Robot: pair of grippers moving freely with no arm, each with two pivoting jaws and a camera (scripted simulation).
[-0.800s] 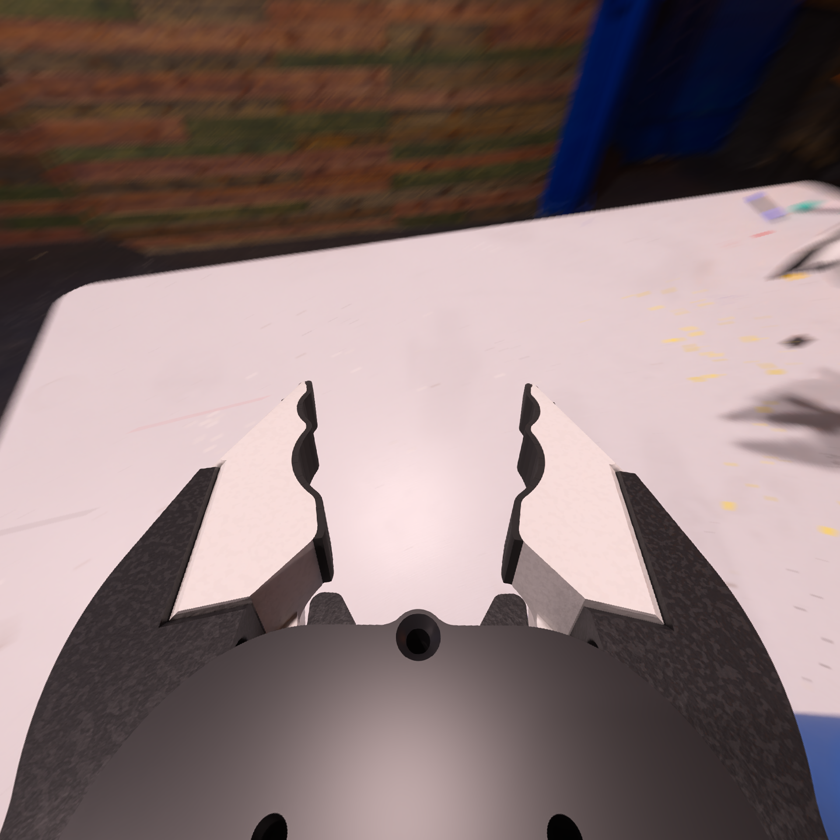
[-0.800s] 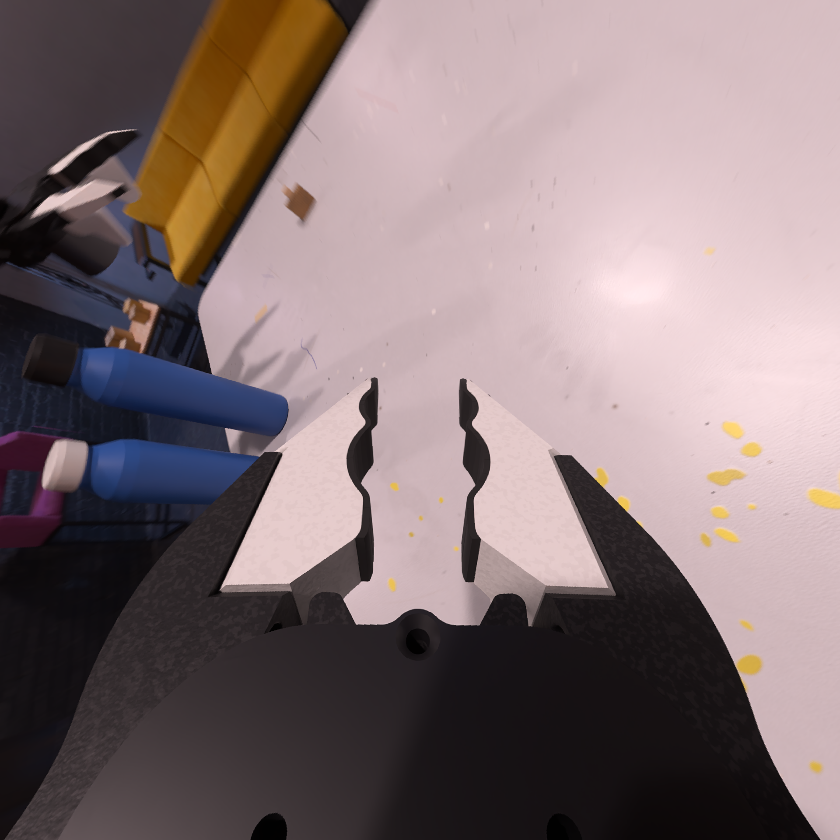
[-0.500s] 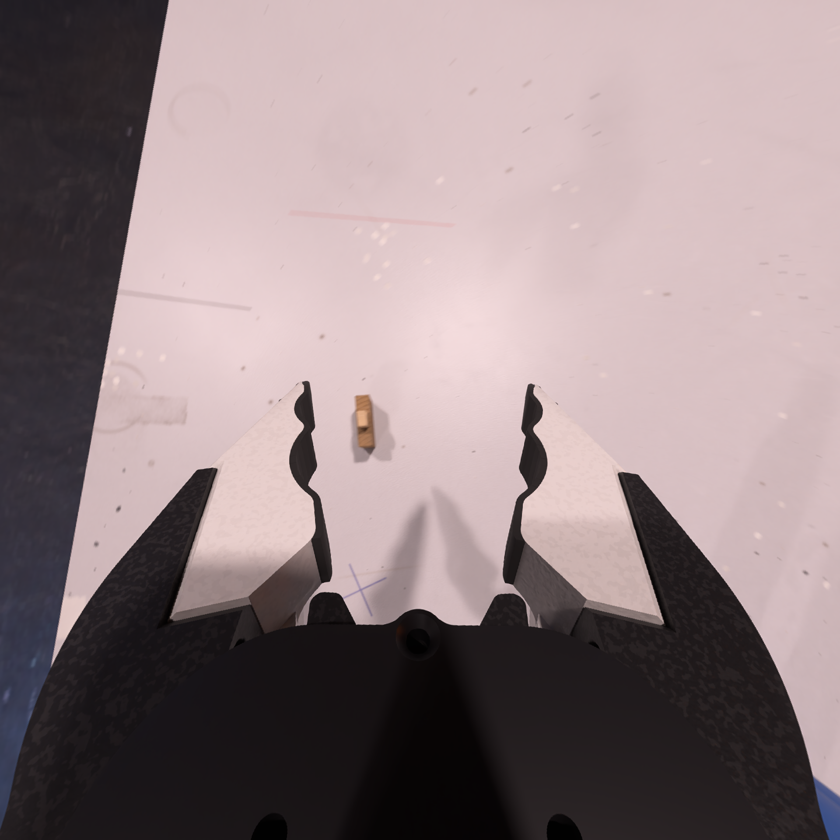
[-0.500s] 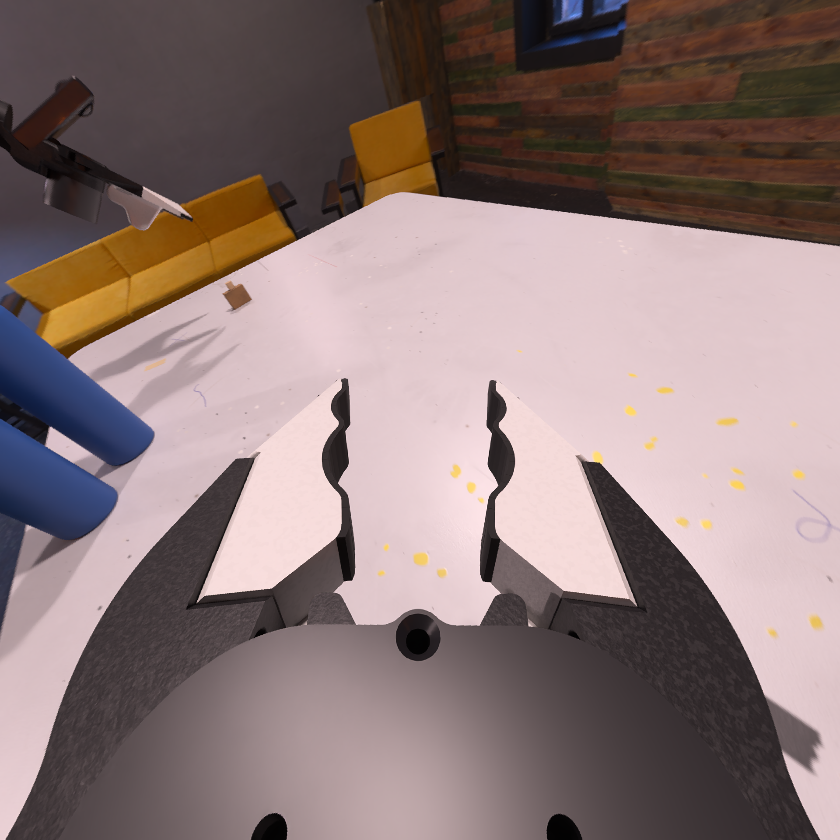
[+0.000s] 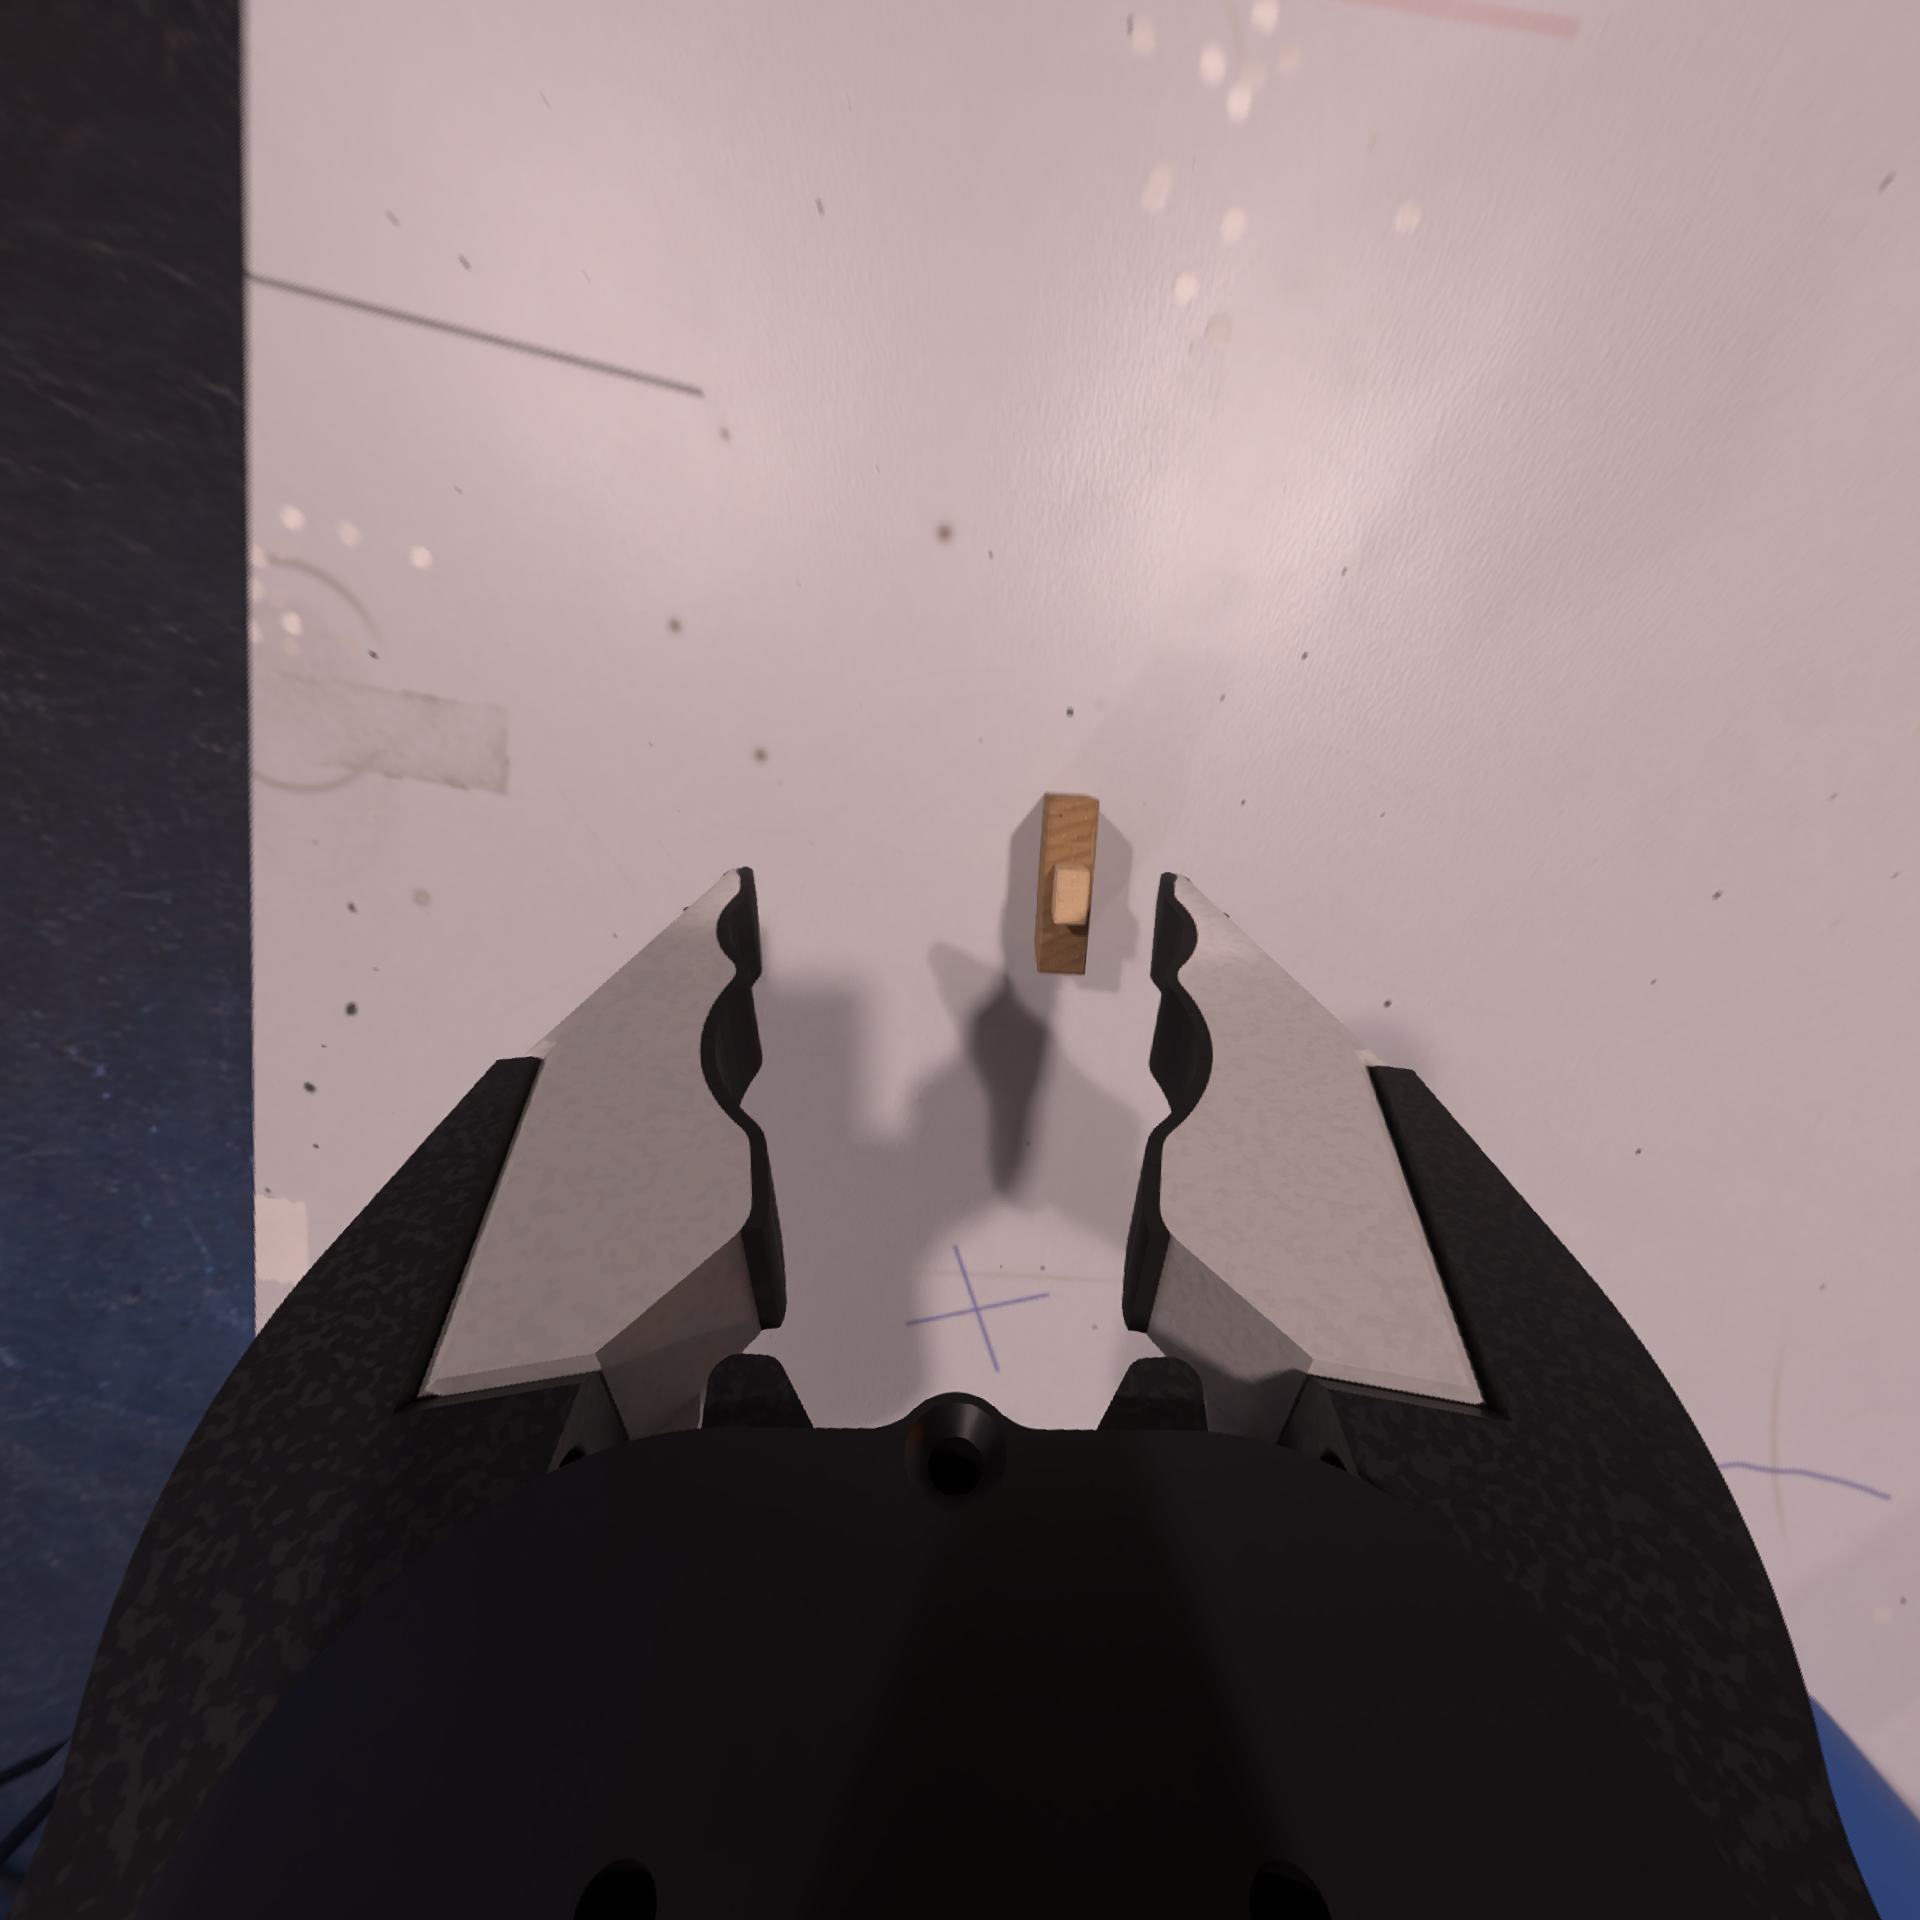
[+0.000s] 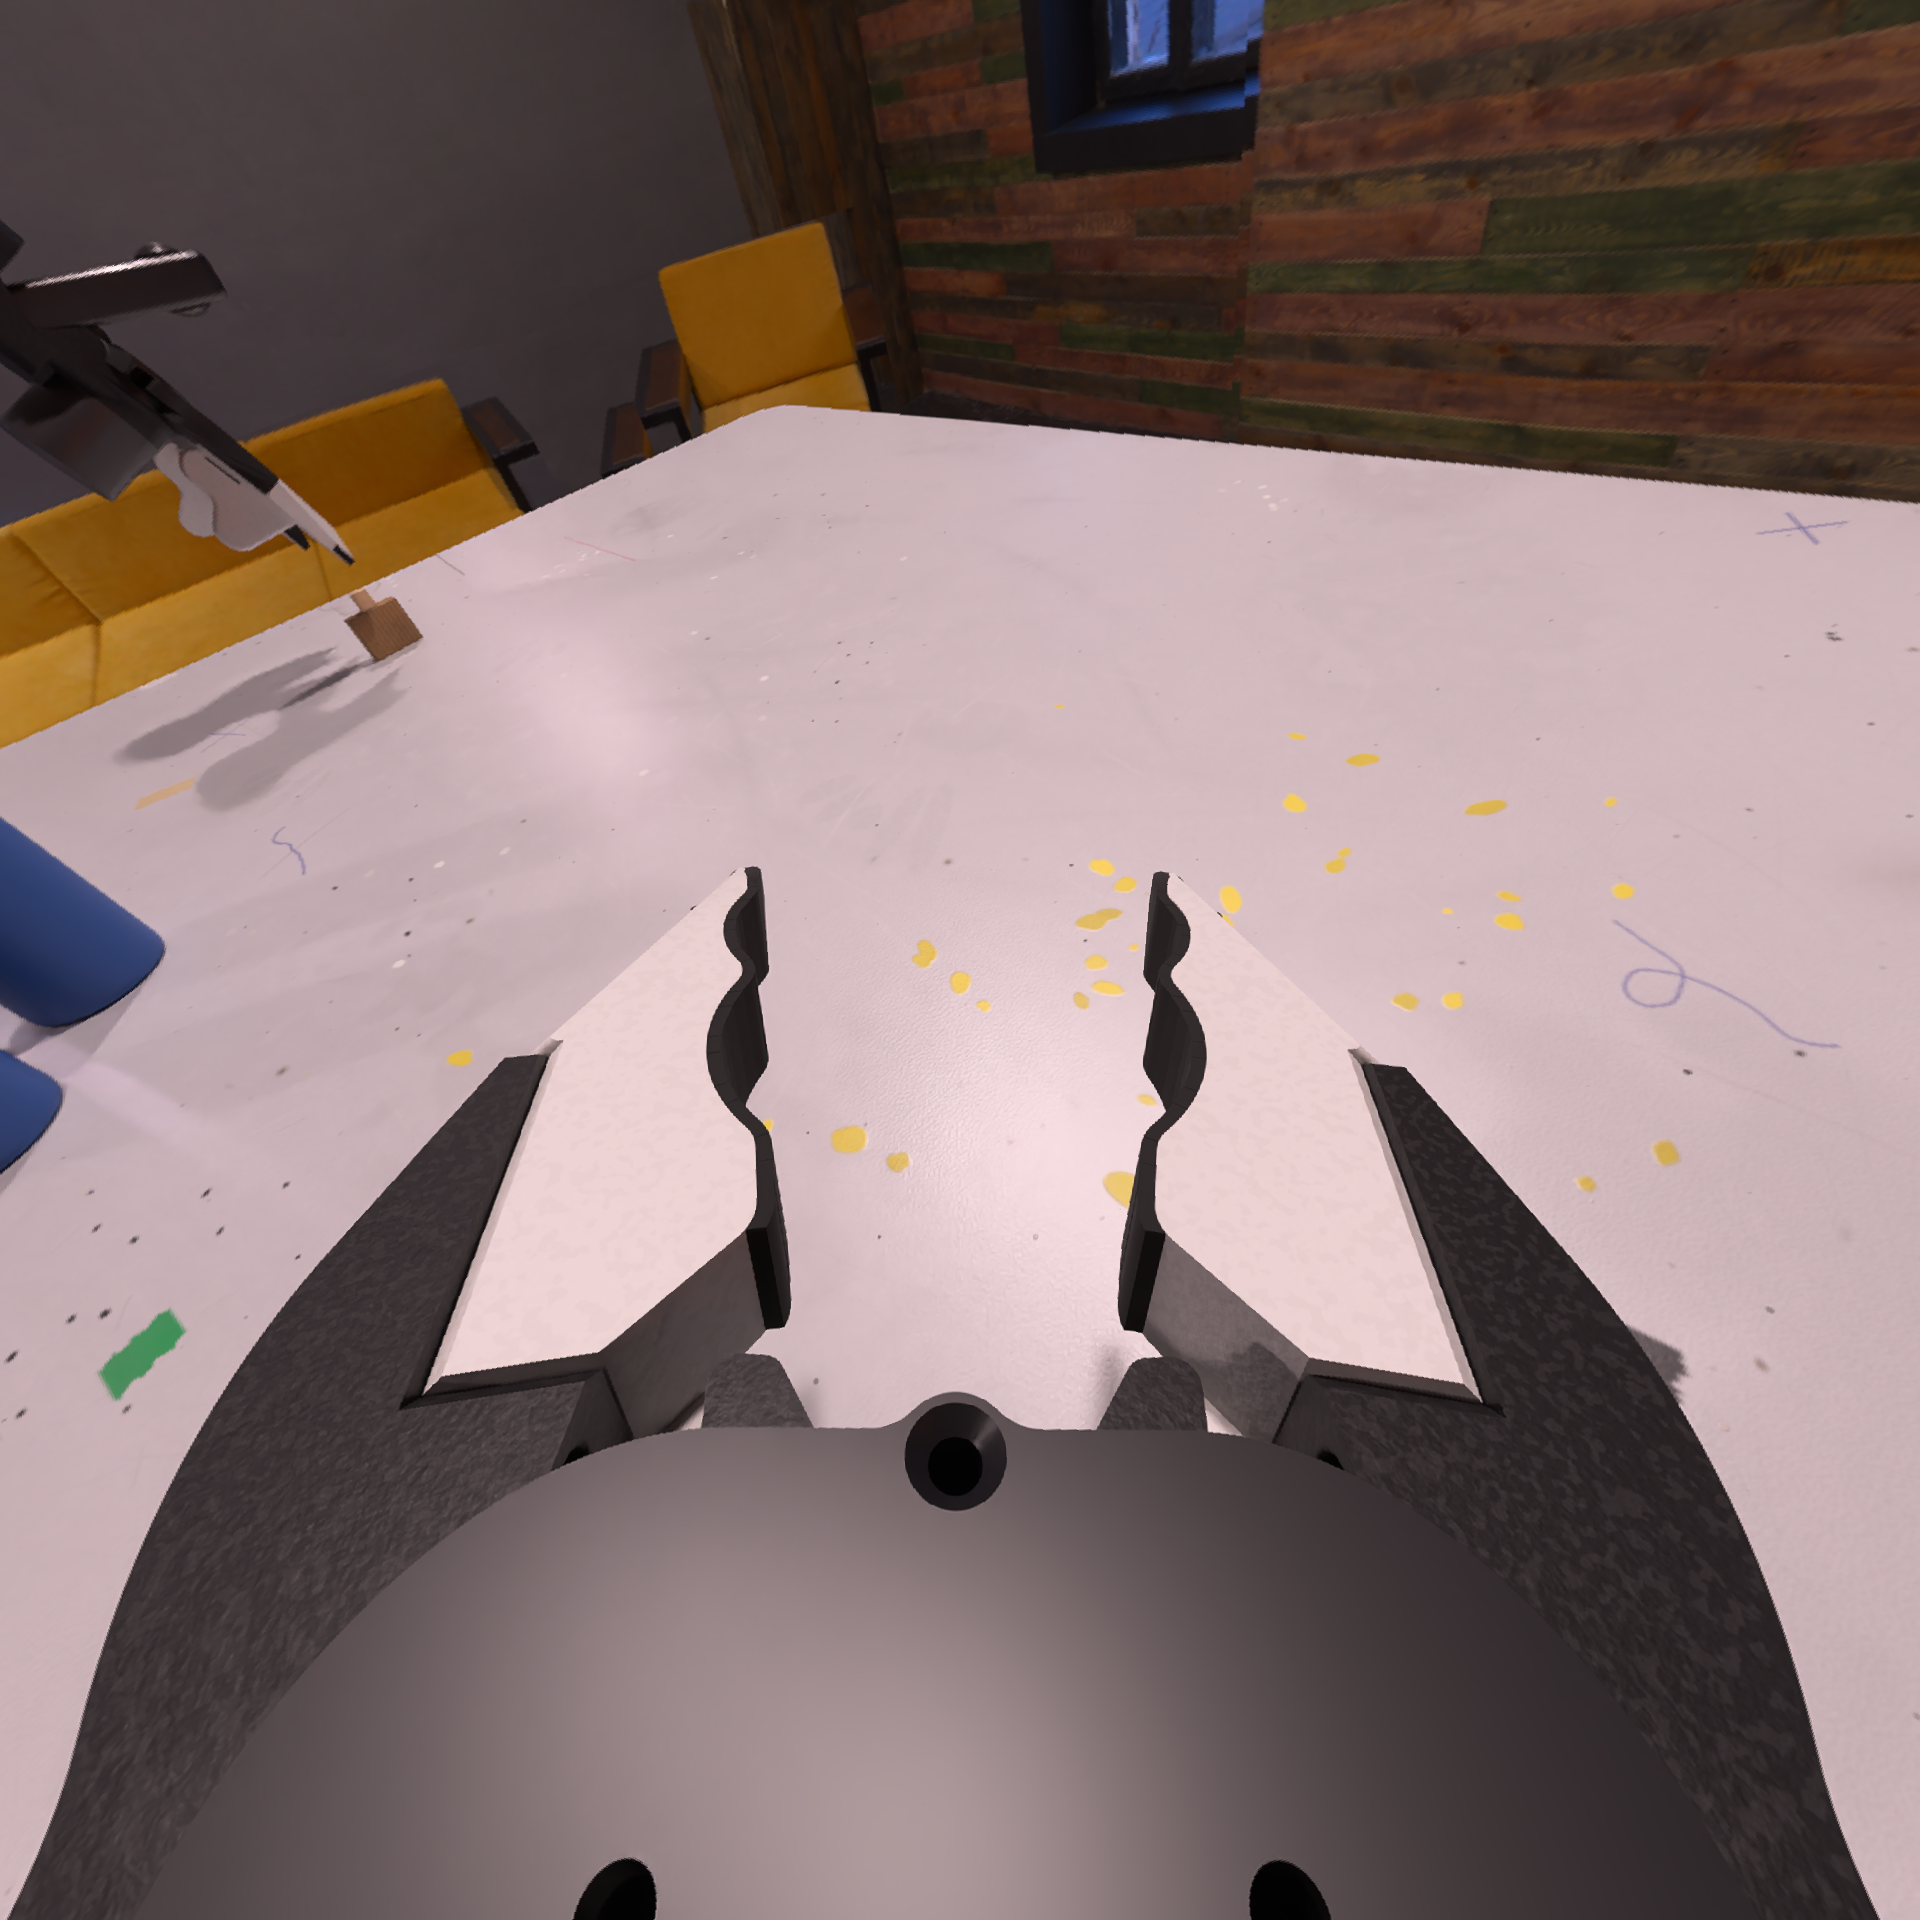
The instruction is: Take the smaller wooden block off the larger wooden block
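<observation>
In the left wrist view a larger brown wooden block lies on the white table with a smaller pale block on top of it. My left gripper is open and empty, looking down from above, with the blocks between its fingertips and nearer the right finger. In the right wrist view the same blocks sit far off at the left, with the left gripper hovering just above them. My right gripper is open and empty, low over the table.
The table's left edge runs close to the blocks, with dark floor beyond. Yellow seats and a wooden plank wall stand past the table. Blue cylinders lie at the left. Yellow paint spots dot the table.
My left gripper has dropped closer to the blocks, which now sit larger and toward its right finger. My right gripper's jaws have opened wider and its view has tilted up a little.
</observation>
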